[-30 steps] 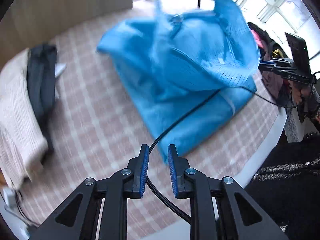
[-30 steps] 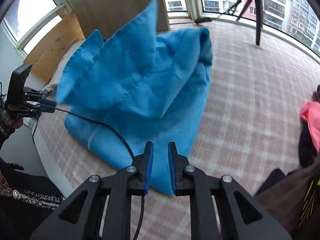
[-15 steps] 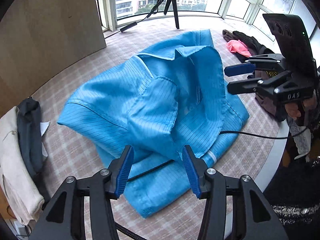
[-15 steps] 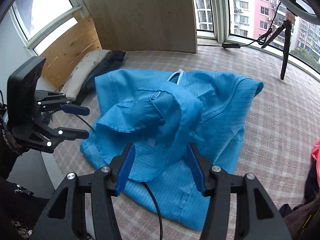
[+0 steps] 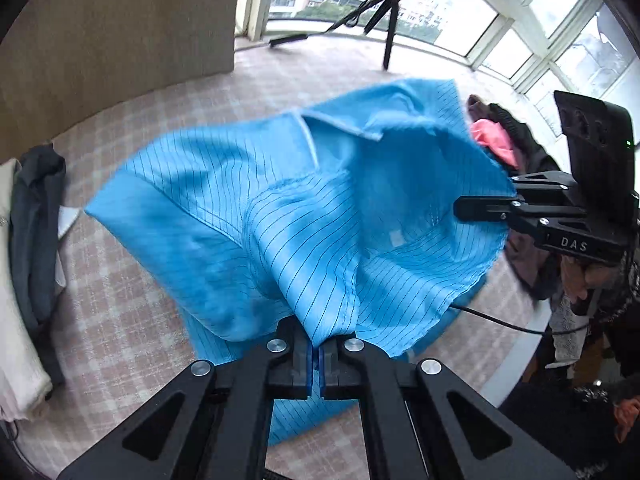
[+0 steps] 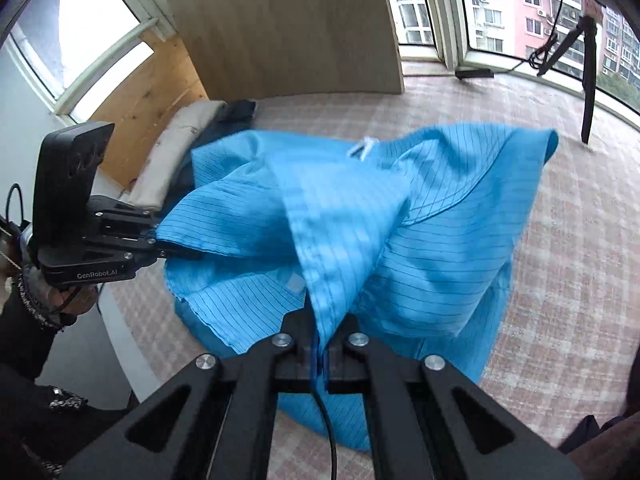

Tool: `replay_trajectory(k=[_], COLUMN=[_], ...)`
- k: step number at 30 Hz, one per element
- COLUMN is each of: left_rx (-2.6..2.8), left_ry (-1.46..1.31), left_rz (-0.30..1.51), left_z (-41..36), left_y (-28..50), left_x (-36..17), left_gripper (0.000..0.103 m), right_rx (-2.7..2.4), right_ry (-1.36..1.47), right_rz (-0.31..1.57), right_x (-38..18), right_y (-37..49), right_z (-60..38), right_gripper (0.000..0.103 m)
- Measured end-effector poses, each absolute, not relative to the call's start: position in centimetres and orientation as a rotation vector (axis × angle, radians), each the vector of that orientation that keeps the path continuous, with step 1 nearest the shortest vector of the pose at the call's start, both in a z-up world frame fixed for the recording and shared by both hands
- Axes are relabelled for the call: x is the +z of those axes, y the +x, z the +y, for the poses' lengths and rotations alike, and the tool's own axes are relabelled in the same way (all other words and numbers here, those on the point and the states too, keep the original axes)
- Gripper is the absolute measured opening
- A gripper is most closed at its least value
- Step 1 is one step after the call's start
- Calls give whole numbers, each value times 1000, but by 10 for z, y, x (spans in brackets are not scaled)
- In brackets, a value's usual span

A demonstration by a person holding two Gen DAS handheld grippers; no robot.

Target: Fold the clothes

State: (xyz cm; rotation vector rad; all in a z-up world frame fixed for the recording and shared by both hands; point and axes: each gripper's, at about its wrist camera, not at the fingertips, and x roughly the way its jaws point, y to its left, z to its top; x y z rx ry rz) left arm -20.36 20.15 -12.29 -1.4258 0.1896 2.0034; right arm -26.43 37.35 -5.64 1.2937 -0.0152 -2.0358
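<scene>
A bright blue pinstriped garment [image 5: 256,208] lies bunched on the checked tabletop [image 5: 120,288], its collar [image 5: 340,124] towards the far side. My left gripper [image 5: 318,354] is shut on a fold of its near edge, and the cloth rises from the jaws. The right gripper [image 5: 480,208] shows at the right of that view, pinching another edge. In the right wrist view the right gripper [image 6: 320,354] is shut on a fold of the garment [image 6: 440,240], and the left gripper [image 6: 176,254] grips the hem at the left. A hand [image 6: 60,300] holds it.
Folded beige cloth [image 5: 16,320] and a dark garment [image 5: 36,220] lie at the table's left. A pile with a pink piece [image 5: 494,144] sits at the right. A black cable [image 5: 500,322] trails off the table edge. A tripod [image 5: 390,28] and a wooden board [image 6: 288,28] stand behind.
Half a second ago both grippers stood open over the garment. Both have since shut on folds of its near edge, which is now lifted off the table.
</scene>
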Motion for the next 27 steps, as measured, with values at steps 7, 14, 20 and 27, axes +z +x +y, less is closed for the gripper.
replay_trajectory(k=[7, 14, 20, 27], left_rx=[1916, 1786, 1735, 1831], left_ry=[-1407, -1641, -1660, -1488], left_rz=[326, 240, 238, 341], left_z=[193, 190, 174, 158], left_y=[-152, -127, -118, -135], left_x=[-104, -212, -187, -93], left_gripper=[2, 3, 24, 31], right_rx=[-1931, -1844, -1709, -1740], right_ry=[1342, 1618, 1667, 1418], right_rz=[39, -1, 85, 111], right_x=[-43, -163, -146, -27], right_y=[-207, -181, -167, -180], right_z=[376, 373, 376, 399], right_gripper=[1, 1, 7, 29])
